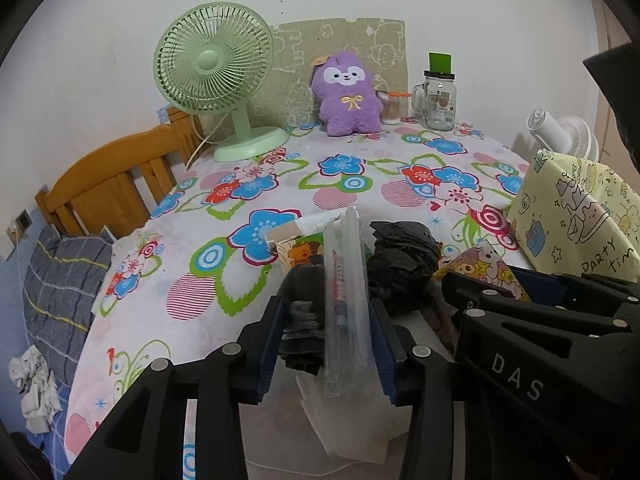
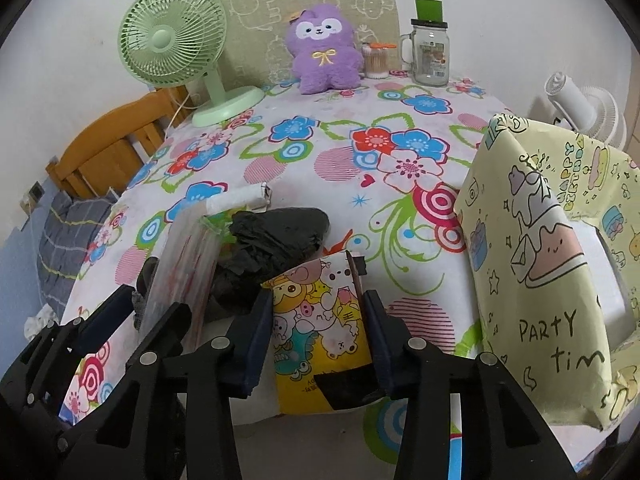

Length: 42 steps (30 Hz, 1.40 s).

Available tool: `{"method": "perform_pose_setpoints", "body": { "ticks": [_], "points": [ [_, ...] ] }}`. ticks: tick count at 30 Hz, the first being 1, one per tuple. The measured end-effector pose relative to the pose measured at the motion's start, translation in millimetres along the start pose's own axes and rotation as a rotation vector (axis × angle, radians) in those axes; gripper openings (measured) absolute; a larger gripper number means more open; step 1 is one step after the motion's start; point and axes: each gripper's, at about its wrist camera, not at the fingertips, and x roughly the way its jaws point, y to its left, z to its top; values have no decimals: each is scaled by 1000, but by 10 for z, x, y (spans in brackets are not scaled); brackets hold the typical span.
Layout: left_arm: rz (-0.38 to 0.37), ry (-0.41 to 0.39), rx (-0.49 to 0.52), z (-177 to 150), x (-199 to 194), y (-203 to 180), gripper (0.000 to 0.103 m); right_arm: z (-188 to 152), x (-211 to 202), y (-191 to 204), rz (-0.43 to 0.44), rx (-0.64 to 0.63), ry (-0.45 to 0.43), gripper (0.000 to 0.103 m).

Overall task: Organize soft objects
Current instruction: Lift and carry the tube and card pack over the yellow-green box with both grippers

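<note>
My left gripper (image 1: pixel 326 340) is shut on a clear plastic packet (image 1: pixel 346 300) together with a dark grey cloth (image 1: pixel 302 328), low at the table's near edge. My right gripper (image 2: pixel 318 328) is shut on the flap of a yellow cartoon box (image 2: pixel 320 340). A crumpled black bag (image 2: pixel 276 240) lies in the box between the two grippers; it also shows in the left wrist view (image 1: pixel 404 256). A purple plush toy (image 1: pixel 348 94) sits upright at the table's far edge, also in the right wrist view (image 2: pixel 322 50).
A green desk fan (image 1: pixel 212 64) stands far left. A glass jar (image 1: pixel 438 98) and a swab pot (image 1: pixel 390 110) stand beside the plush. A yellow party bag (image 2: pixel 552 264) stands at right, a white fan (image 2: pixel 588 108) behind it. A wooden headboard (image 1: pixel 108 184) is left of the flowered tablecloth (image 1: pixel 360 176).
</note>
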Motion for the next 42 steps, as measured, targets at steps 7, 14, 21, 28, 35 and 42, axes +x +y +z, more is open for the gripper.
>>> {"method": "perform_pose_setpoints", "body": {
  "ticks": [7, 14, 21, 28, 35, 42],
  "points": [
    [40, -24, 12, -1, -49, -24, 53, 0, -39, 4, 7, -2, -7, 48],
    [-38, 16, 12, -19, 30, -70, 26, -15, 1, -6, 3, -6, 13, 48],
    [-83, 26, -1, -1, 21, -103, 14, 1, -42, -9, -3, -11, 6, 48],
    [-103, -9, -7, 73, -152, -124, 12, 50, -232, -11, -7, -13, -36, 47],
    [-111, -55, -23, 173, -391, -137, 12, 98, -526, -1, -12, -23, -96, 47],
    [-121, -90, -31, 294, -596, -178, 12, 165, -784, -17, -21, -30, -149, 47]
  ]
}}
